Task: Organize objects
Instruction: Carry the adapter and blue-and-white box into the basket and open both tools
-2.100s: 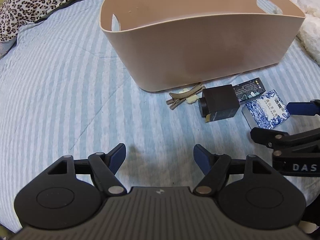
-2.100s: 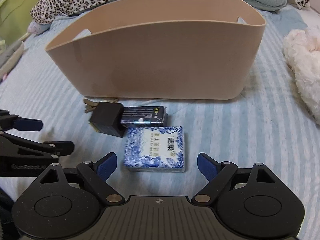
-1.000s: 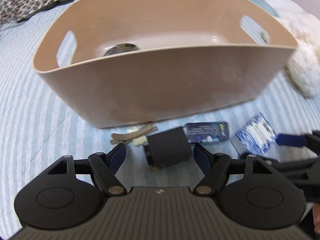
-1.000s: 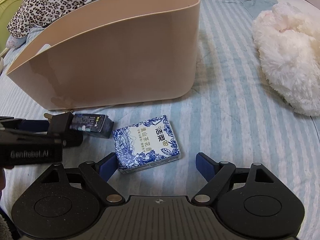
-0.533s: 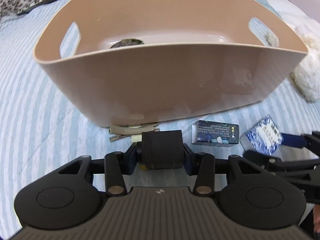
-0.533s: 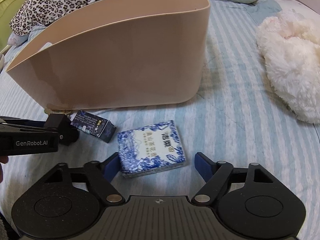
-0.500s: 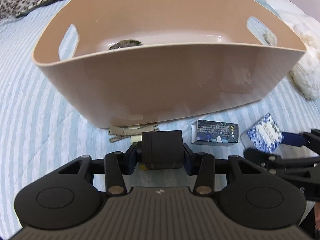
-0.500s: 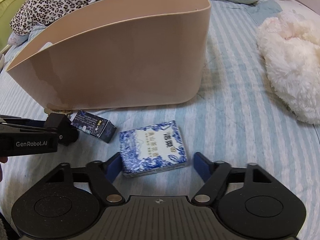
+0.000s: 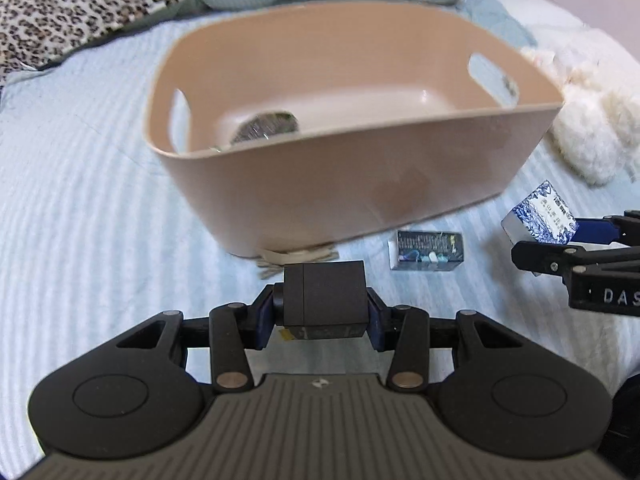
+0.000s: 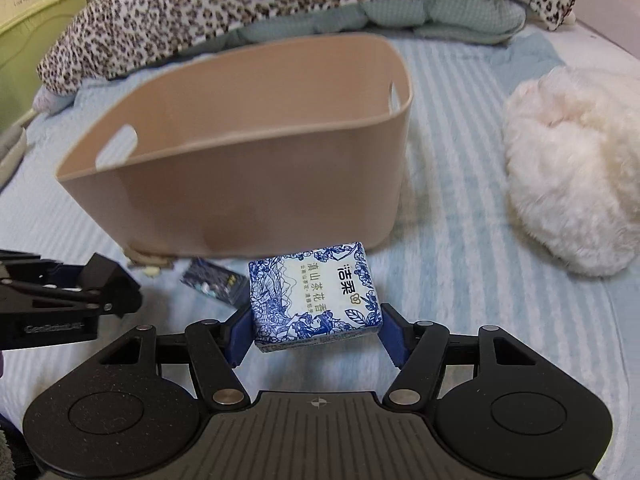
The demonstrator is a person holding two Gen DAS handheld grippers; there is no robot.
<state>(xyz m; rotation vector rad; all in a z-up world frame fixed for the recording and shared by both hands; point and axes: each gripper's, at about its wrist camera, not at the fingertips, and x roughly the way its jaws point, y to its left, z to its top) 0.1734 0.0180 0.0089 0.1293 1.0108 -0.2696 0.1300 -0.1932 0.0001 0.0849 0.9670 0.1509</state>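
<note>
A bed covered in a pale blue-and-white striped sheet (image 9: 88, 216) fills both views, with a leopard-print blanket (image 10: 248, 4) and a green quilted pillow (image 10: 436, 14) along the top of the frames, a light green piece of furniture (image 10: 28, 44) at the upper left of the right wrist view, and a white fluffy cushion (image 10: 576, 184) at right. A smooth beige plastic tub (image 9: 360, 184) with 2 oval handle cut-outs sits at centre; a dark mottled round object (image 9: 266, 126) lies on its floor at left. Compared with 1 second earlier, both tools' jaws have just been closing and now clamp objects that were lying on the sheet then, and both objects are raised off it. The left gripper (image 9: 320, 316) pinches a matte black cube-shaped box (image 9: 324, 296) between its blue pads, at lower centre of its view. The right gripper (image 10: 316, 334) squeezes a soft blue-and-white floral tissue pack (image 10: 314, 296) by its 2 sides, tilted. Left on the sheet in front of the tub are a small dark printed carton (image 9: 428, 250) and beige hair clips (image 9: 296, 258) touching the tub's base.
</note>
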